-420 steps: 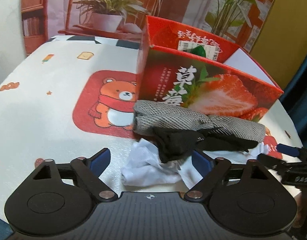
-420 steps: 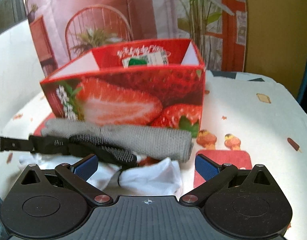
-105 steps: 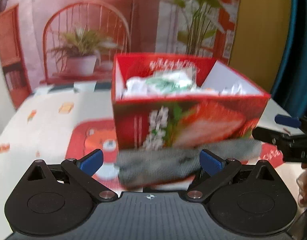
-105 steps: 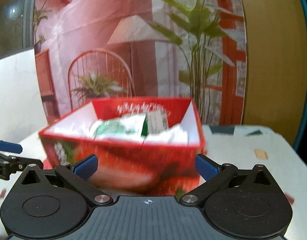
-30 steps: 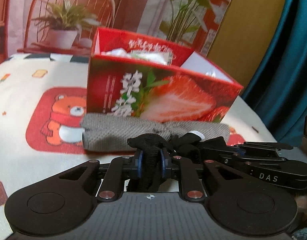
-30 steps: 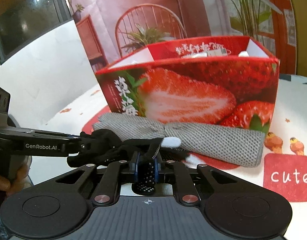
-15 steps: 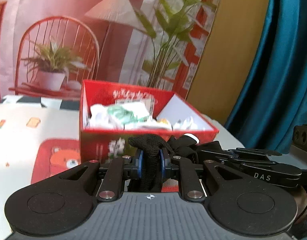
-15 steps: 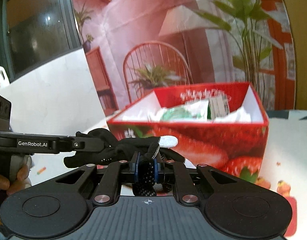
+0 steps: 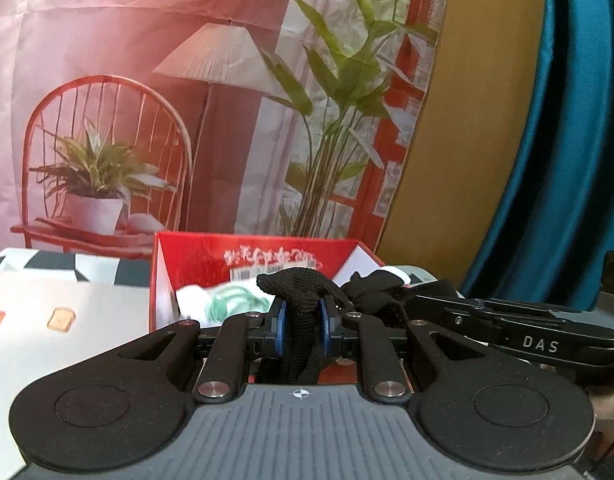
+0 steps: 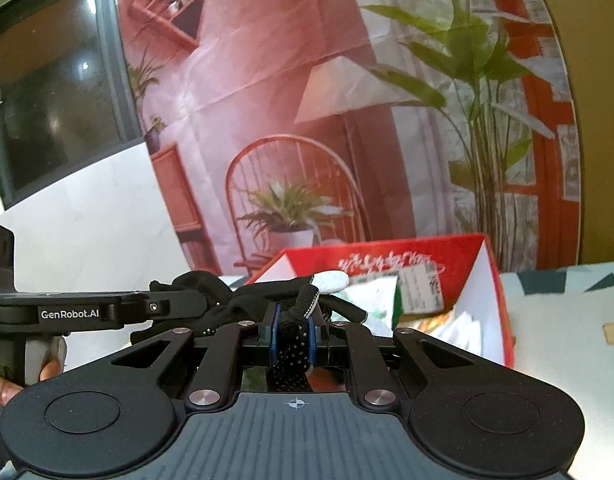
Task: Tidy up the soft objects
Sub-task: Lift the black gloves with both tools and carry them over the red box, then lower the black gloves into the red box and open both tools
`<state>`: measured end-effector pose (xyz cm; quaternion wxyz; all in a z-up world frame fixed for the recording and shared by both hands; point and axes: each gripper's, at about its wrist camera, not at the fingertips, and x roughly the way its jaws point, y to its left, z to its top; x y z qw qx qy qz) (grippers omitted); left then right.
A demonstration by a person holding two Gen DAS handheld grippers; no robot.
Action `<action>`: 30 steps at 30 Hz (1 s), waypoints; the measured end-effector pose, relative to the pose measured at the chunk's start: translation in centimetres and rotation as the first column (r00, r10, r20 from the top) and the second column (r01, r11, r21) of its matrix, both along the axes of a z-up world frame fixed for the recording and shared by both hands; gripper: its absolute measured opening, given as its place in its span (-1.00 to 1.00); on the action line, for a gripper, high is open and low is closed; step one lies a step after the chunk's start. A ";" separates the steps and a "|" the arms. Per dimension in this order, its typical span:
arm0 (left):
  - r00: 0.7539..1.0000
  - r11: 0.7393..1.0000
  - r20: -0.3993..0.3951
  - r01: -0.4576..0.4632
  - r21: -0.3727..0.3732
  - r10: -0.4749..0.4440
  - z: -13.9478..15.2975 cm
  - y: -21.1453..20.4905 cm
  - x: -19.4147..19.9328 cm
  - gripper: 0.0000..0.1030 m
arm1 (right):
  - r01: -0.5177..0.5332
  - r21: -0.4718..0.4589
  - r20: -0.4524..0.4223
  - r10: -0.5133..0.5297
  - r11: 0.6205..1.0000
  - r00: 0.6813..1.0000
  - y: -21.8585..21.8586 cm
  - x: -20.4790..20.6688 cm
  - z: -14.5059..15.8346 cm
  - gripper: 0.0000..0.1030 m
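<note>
A black knit glove (image 9: 303,320) with a white fingertip hangs between both grippers, lifted above the near edge of the red strawberry box (image 9: 195,264). My left gripper (image 9: 301,320) is shut on one end of the glove. My right gripper (image 10: 293,334) is shut on the other, dotted end (image 10: 293,356). The box (image 10: 483,264) holds white and green soft items (image 9: 227,300). The right gripper's arm shows in the left wrist view (image 9: 519,336), and the left gripper's arm shows in the right wrist view (image 10: 87,312).
The table has a pale printed cloth (image 9: 47,312) to the left of the box and to its right (image 10: 567,340). A printed backdrop with a chair, lamp and plants (image 9: 227,120) stands behind. A teal curtain (image 9: 567,160) hangs at the right.
Both grippers have risen with the black glove from the table to above the box. The grey cloth in front of the box has dropped out of view.
</note>
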<state>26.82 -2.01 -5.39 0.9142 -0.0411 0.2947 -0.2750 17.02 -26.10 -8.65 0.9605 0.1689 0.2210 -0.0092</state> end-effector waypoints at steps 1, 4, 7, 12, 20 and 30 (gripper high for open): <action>1.000 1.000 0.002 -0.004 0.000 0.004 0.1 -0.3 0.6 -0.65 | 0.010 0.004 -0.003 -0.010 1.000 1.000 -0.4 0.6 0.2 -0.76; 1.000 1.000 0.008 -0.012 0.008 0.012 0.4 -1.4 2.6 -0.65 | 0.029 0.010 -0.006 -0.029 1.000 1.000 -1.4 2.1 0.5 -0.76; 1.000 1.000 0.008 -0.013 0.021 0.013 0.2 -2.1 4.8 -0.66 | 0.042 -0.007 -0.004 -0.042 0.999 0.999 -2.2 3.8 0.7 -0.76; 0.998 0.999 -0.055 -0.020 0.044 0.022 -1.5 -2.7 9.0 -0.65 | 0.063 -0.027 -0.049 -0.064 0.998 0.997 -3.6 7.0 -0.3 -0.76; 0.971 0.993 -0.224 -0.060 0.098 0.081 -5.9 -3.7 13.7 -0.65 | 0.114 0.022 -0.175 -0.108 0.993 0.979 -5.8 11.2 -4.5 -0.76; 0.971 0.982 -0.214 -0.071 0.176 0.109 -7.2 -4.0 14.7 0.06 | 0.165 -0.045 -0.270 -0.171 0.985 0.948 -6.0 12.5 -6.7 -0.57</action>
